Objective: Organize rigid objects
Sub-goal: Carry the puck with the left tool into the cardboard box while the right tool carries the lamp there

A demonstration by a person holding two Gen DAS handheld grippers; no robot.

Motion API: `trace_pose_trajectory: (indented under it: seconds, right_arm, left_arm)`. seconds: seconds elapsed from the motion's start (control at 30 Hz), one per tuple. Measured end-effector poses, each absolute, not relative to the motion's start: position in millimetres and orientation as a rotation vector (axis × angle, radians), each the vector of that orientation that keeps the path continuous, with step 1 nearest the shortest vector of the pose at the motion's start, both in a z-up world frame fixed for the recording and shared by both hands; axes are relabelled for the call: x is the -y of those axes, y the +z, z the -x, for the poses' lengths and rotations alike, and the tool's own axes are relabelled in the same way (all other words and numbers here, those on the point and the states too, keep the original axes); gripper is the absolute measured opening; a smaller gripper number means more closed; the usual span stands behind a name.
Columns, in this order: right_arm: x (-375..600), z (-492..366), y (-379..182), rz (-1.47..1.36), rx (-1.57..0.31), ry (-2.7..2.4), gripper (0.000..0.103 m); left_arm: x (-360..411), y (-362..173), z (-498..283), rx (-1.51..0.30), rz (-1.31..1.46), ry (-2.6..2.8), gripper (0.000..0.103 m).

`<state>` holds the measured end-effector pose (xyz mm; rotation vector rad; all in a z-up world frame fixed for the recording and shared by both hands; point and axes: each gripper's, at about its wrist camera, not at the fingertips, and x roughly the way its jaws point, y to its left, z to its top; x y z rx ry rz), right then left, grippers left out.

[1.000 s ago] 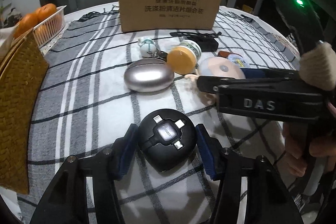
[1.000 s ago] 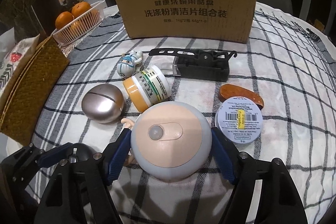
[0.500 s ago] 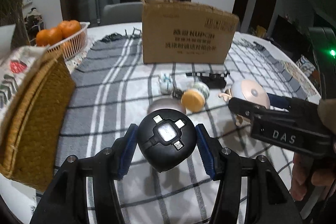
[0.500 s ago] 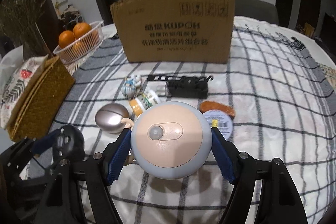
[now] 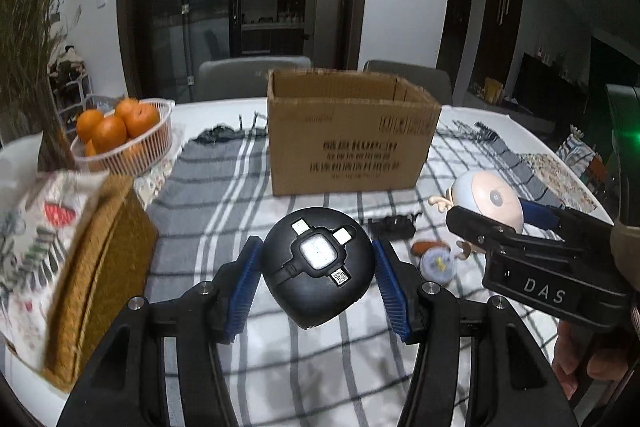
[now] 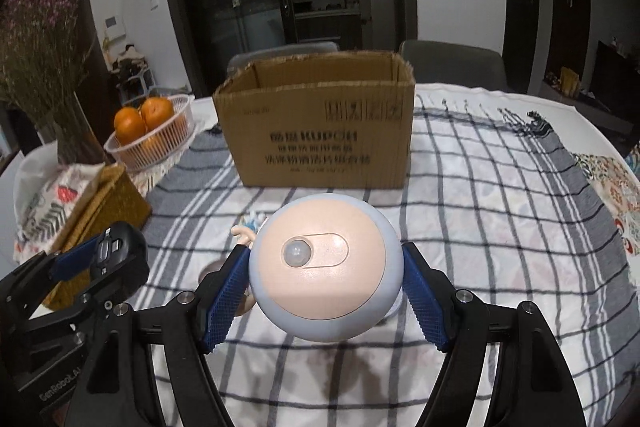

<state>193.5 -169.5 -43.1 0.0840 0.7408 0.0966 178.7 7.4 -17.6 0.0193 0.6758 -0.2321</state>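
The left gripper [image 5: 318, 273] is closed on the black puck [image 5: 319, 265]; the right gripper [image 6: 325, 277] is closed on the round lamp [image 6: 324, 267]. Both items are held above the cloth [image 6: 480, 211], short of the box [image 6: 316, 131]. Curved shells are clamped by flat pads [image 5: 390, 289]: slip and a drop may result. Collision between the two grippers is possible over the box opening.

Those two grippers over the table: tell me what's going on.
A person is tidying small objects. The left gripper is shut on a black round cable reel; the right gripper is shut on a pale blue and peach round sensor light. Both are held above the checked cloth, short of the open cardboard box.
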Motion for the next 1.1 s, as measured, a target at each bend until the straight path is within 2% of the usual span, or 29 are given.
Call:
trace_pose_trajectory:
  seconds: [0.7,1.1]
  right_arm:
    - [181,-244,22,-0.078,-0.602,0.047,0.075]
    - [192,-299,36,-0.082,-0.656,0.038,0.075]
  left_arm:
    - [14,44,-246,-0.526,-0.097,-0.194,0.055]
    - [28,61,-300,-0.534,-0.132,-0.207,0.055]
